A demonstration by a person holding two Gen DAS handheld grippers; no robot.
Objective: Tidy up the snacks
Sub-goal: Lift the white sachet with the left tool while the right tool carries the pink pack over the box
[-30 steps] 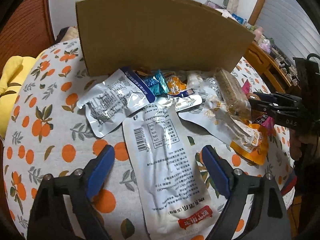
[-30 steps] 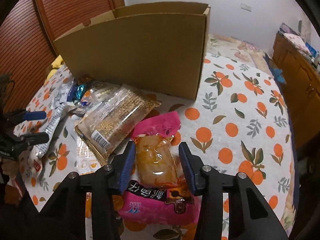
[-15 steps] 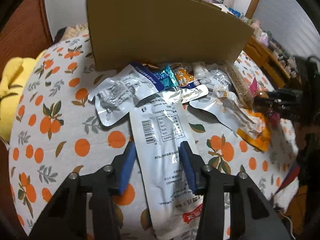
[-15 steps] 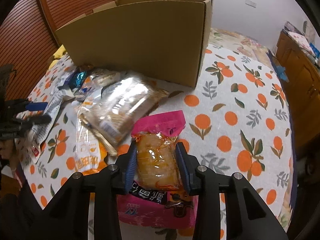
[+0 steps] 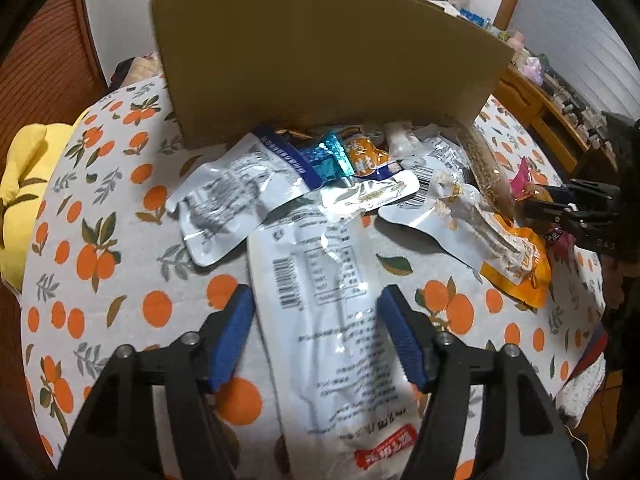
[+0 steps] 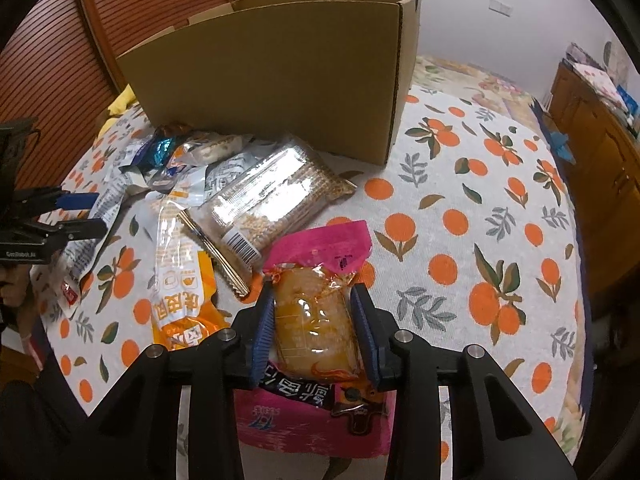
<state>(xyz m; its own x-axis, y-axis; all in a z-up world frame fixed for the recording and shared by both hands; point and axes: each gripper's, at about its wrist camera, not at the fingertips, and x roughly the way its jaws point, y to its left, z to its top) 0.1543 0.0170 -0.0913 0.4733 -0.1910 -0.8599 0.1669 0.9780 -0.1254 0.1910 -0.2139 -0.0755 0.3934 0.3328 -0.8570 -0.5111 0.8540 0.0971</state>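
Observation:
A pile of snack packets lies on the orange-print tablecloth in front of a tall cardboard box (image 5: 320,60), which also shows in the right wrist view (image 6: 272,68). My left gripper (image 5: 316,312) is shut on a long silver packet (image 5: 320,288), its blue pads pressing both edges. My right gripper (image 6: 314,312) is shut on a pink-and-orange packet (image 6: 316,304), held just above the table. The right gripper also shows at the far right of the left wrist view (image 5: 568,204). The left gripper shows at the left edge of the right wrist view (image 6: 76,216).
A clear pack of biscuits (image 6: 268,200), an orange packet (image 6: 180,288) and several small silver, blue and orange packets (image 5: 340,160) lie beside the box. A yellow cushion (image 5: 20,184) sits at the left. Wooden furniture (image 6: 592,140) stands at the right.
My left gripper went from wide open to shut on the long silver packet. My right gripper tightened on the pink-and-orange packet and lifted it slightly.

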